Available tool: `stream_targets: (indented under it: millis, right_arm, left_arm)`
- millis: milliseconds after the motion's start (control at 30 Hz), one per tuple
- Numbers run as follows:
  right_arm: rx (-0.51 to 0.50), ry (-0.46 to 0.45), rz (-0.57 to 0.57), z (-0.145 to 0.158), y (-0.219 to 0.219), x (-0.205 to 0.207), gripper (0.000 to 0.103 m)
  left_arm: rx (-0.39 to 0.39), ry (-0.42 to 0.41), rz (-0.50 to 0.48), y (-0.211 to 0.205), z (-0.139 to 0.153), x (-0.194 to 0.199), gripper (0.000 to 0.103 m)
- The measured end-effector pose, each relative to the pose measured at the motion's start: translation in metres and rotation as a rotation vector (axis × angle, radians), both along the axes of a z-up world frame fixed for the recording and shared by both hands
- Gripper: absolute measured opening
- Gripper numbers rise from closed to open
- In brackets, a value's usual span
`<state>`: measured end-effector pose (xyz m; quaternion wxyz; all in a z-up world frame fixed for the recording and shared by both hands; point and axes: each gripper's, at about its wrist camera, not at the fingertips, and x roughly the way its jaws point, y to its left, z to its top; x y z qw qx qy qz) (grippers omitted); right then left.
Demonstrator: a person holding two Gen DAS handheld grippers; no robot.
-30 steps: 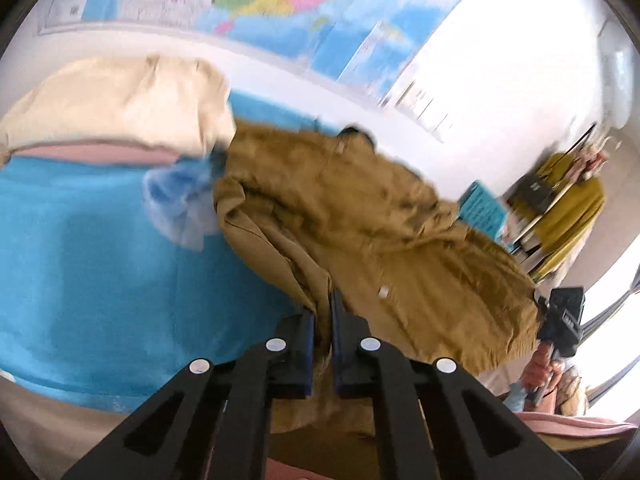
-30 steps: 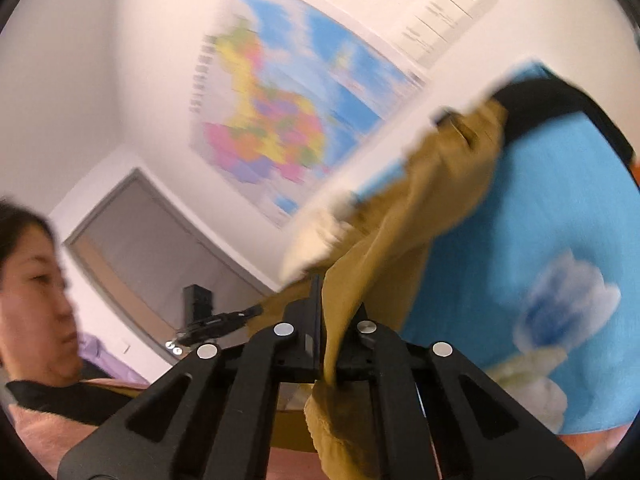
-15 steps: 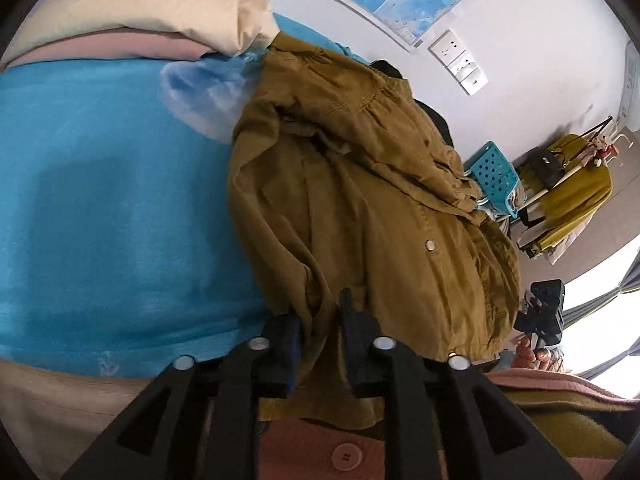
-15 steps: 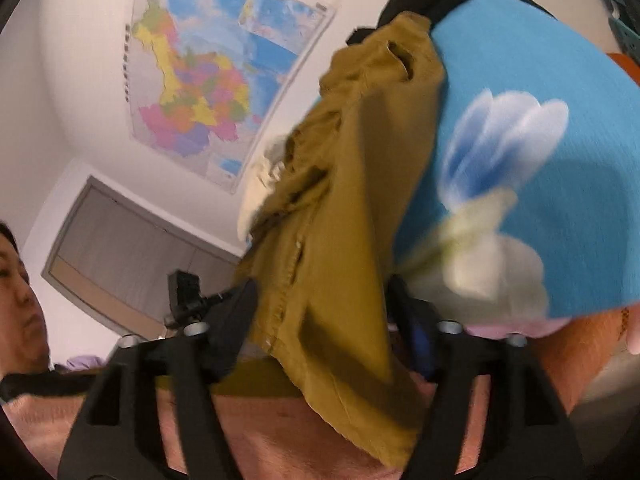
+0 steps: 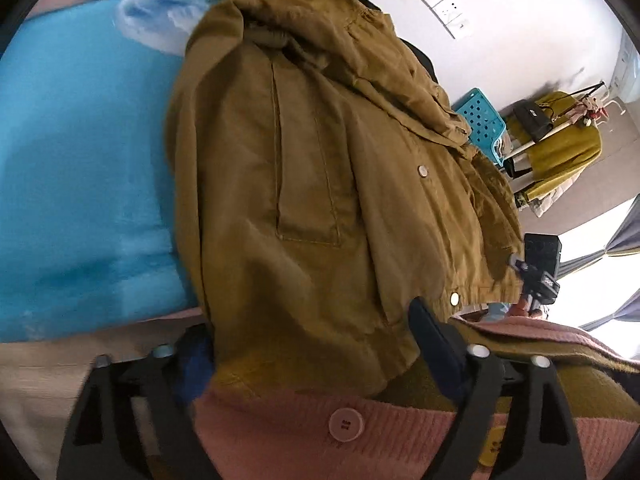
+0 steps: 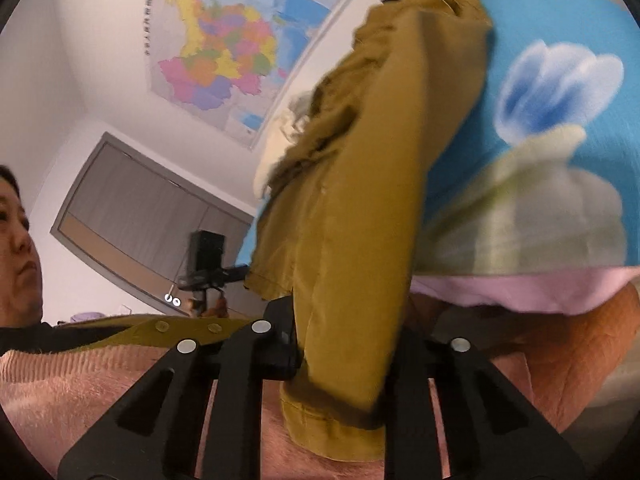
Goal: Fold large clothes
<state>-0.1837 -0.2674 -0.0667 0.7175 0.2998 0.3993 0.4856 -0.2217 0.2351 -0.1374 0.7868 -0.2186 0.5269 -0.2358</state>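
Jacket (image 5: pixel 320 184), olive-brown with snap buttons, shows no readable label.

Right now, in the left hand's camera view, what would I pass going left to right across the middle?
Blue bedspread → brown jacket → turquoise perforated basket → black handbag → mustard garment on a rack.

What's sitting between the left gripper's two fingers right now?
The brown jacket: its hem lies loose between the left gripper's opening fingers, seen in the left wrist view.
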Motion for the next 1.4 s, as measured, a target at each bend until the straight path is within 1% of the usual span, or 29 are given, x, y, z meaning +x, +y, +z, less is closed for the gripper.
stream_targets:
  millis: [33,100,167,267,300,367,533,567,667,733,900,1000,1100,1300,1400]
  right_arm:
    - [0.014,-0.006,-0.002,0.003,-0.001,-0.001,0.014]
    - [0.051,-0.035,-0.008,0.016,-0.002,-0.001,0.013]
    - [0.071,-0.058,-0.021,0.028,-0.001,0.001,0.012]
    - [0.113,-0.097,-0.046,0.049,-0.002,0.006,0.012]
    - [0.124,-0.104,-0.052,0.055,-0.004,0.009,0.012]
    - [0.132,-0.135,-0.062,0.069,-0.004,0.015,0.012]
    - [0.169,-0.183,-0.094,0.103,-0.007,0.042,0.012]
    - [0.169,-0.193,-0.103,0.109,-0.006,0.046,0.012]
    - [0.178,-0.211,-0.123,0.126,-0.009,0.067,0.011]
    - [0.182,-0.208,-0.124,0.133,-0.007,0.082,0.011]
    - [0.176,-0.212,-0.146,0.149,0.0,0.117,0.011]
    - [0.183,-0.194,-0.161,0.152,0.001,0.136,0.011]
    - [0.18,-0.181,-0.177,0.155,0.004,0.154,0.011]
    - [0.168,-0.135,-0.211,0.155,0.007,0.194,0.011]
    - [0.153,-0.119,-0.221,0.155,0.01,0.213,0.011]
  left_arm:
    - [0.008,-0.007,0.006,-0.001,0.0,0.0,0.044]
    - [-0.01,-0.018,0.027,0.002,0.005,-0.001,0.022]
    - [-0.011,-0.065,0.042,0.003,0.02,-0.004,0.015]
    - [-0.013,-0.135,0.056,0.004,0.048,-0.01,0.013]
    - [-0.018,-0.152,0.06,0.005,0.055,-0.011,0.011]
    - [-0.036,-0.199,0.074,0.01,0.075,-0.012,0.011]
    - [-0.093,-0.274,0.116,0.027,0.111,-0.003,0.01]
    - [-0.096,-0.279,0.12,0.03,0.118,0.001,0.01]
    - [-0.072,-0.302,0.127,0.03,0.136,0.018,0.011]
    - [-0.073,-0.314,0.128,0.033,0.147,0.027,0.011]
    - [-0.068,-0.318,0.136,0.04,0.17,0.062,0.012]
    - [-0.071,-0.297,0.144,0.044,0.179,0.084,0.012]
    - [-0.044,-0.292,0.142,0.044,0.188,0.106,0.012]
    - [-0.014,-0.263,0.148,0.042,0.198,0.153,0.012]
    - [0.008,-0.245,0.155,0.041,0.198,0.174,0.012]
